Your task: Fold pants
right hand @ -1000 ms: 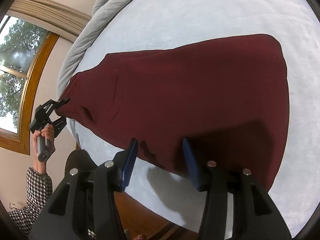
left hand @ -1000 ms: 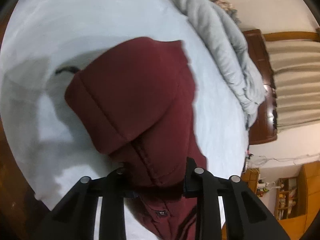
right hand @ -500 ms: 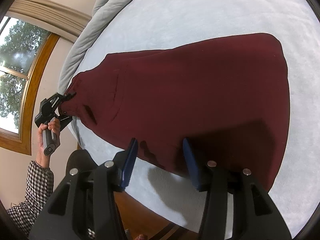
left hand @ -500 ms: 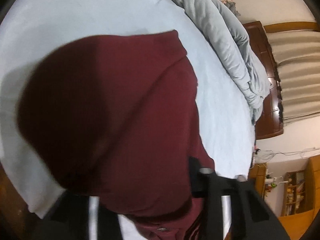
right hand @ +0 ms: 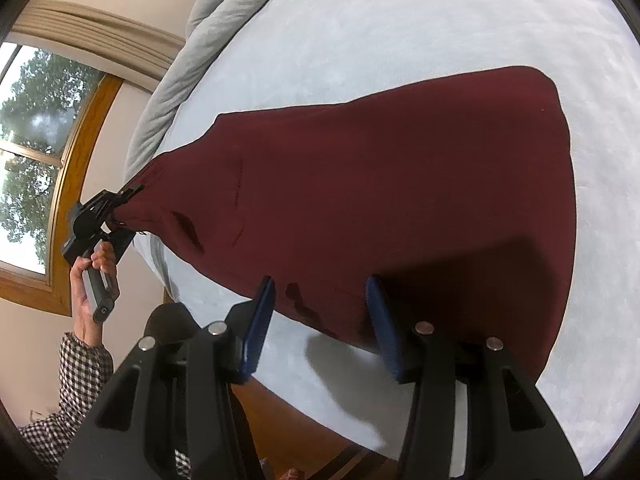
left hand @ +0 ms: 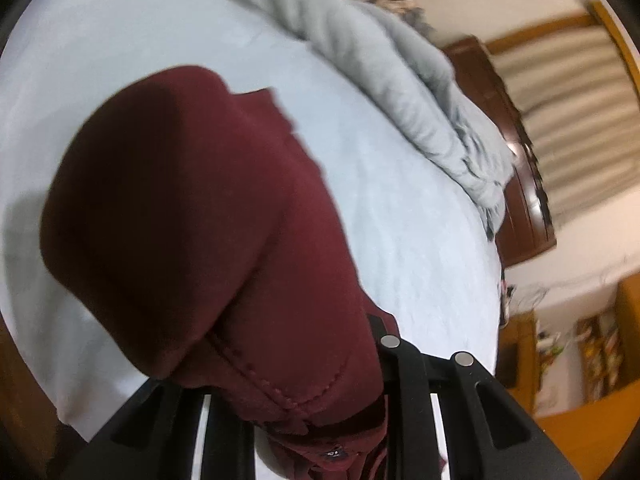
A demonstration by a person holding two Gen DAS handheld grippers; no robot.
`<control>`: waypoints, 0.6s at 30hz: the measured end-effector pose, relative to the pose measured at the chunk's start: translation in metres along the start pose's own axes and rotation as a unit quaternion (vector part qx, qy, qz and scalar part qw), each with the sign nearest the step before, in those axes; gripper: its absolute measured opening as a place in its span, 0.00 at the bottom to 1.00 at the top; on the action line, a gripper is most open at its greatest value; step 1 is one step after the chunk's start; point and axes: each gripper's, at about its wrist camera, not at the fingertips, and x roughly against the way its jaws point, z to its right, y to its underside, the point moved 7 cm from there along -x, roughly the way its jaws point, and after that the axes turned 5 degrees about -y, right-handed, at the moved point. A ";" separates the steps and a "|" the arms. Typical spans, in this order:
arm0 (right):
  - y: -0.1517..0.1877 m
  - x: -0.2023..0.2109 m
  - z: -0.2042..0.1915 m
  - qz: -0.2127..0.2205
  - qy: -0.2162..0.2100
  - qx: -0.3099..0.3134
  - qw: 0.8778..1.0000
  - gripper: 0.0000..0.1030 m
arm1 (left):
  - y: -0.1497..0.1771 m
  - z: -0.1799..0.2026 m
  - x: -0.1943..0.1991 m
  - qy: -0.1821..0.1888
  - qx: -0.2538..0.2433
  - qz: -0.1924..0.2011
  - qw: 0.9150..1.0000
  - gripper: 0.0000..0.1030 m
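A home bedroom is being shown here: a bed (right hand: 400, 20) covered in a pale sheet, a grey duvet (left hand: 420, 92) bunched along its edge, a dark wooden headboard (left hand: 524, 208), a wood-framed window (right hand: 68, 184), and cluttered shelves (left hand: 596, 352) beyond.

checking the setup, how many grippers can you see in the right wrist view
2. The right gripper is at the bottom, jaws open above the maroon pants. The left gripper is at the left, clamped on the pants' end.

Maroon pants (right hand: 380, 184) spread across the bed (right hand: 420, 32). At left, the left gripper (right hand: 120, 208) pinches one end. At bottom, the right gripper (right hand: 320, 308) hovers, fingers (right hand: 258, 324) apart.
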 end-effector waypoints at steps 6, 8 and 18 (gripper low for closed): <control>0.003 0.018 -0.004 0.016 0.002 0.009 1.000 0.52 | 0.023 0.050 0.022 0.004 -0.108 0.033 0.994 0.22; 0.003 0.024 -0.004 0.024 -0.001 0.007 1.000 0.52 | 0.035 0.068 0.028 0.005 -0.149 0.040 0.988 0.22; 0.004 0.041 0.010 0.044 -0.003 -0.016 0.999 0.52 | 0.132 0.156 0.036 0.007 -0.365 0.034 0.930 0.22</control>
